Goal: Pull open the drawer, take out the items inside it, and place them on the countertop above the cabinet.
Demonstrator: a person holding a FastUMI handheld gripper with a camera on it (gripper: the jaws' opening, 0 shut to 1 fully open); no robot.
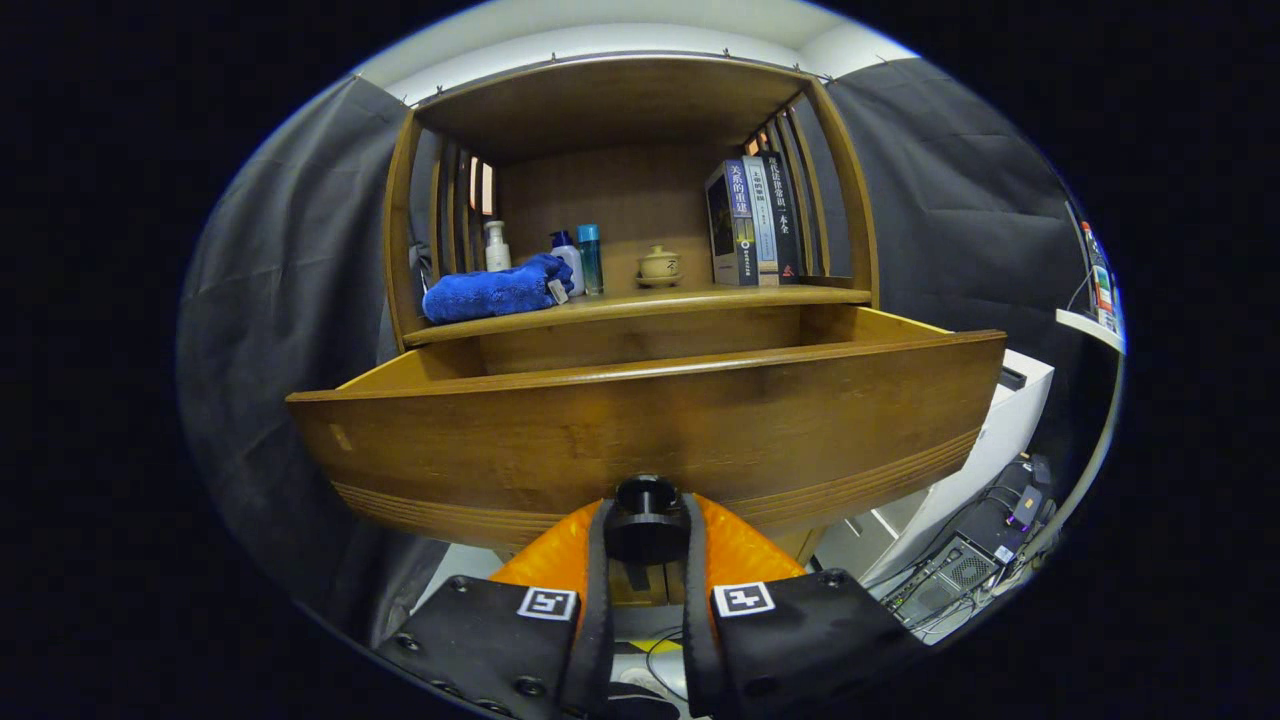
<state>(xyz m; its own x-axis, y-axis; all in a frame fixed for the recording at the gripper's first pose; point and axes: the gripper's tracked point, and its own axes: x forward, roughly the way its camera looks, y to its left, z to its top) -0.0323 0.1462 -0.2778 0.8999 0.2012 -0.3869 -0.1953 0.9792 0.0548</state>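
The drawer (650, 420) stands pulled well out from the wooden cabinet (620, 110), its front panel close ahead of the gripper (647, 530). The gripper's 2 fingers are closed together on the dark round knob (647, 497) at the lower middle of the drawer front, 1 finger on each side of it. The drawer's inside is hidden behind the front panel from this low angle, so its contents cannot be told.

Above the drawer, the countertop (690, 298) already carries a folded blue towel (490, 290), a white pump bottle (496, 247), 2 further bottles (580, 258), a small lidded ceramic pot (659, 264) and 3 upright books (752, 220).

Judged risks:
1. Further pulling could draw the drawer off its runners; it already looks far extended.
2. Letting go of the knob carelessly, or catching it on the way up, could jog the drawer back in.
3. Reaching in blind over the tall front panel could knock the fingers against its top edge.
4. The countertop is crowded on the towel side; the clearest bare stretch lies along the front edge between towel and books. Setting items down elsewhere could topple a bottle or the pot.
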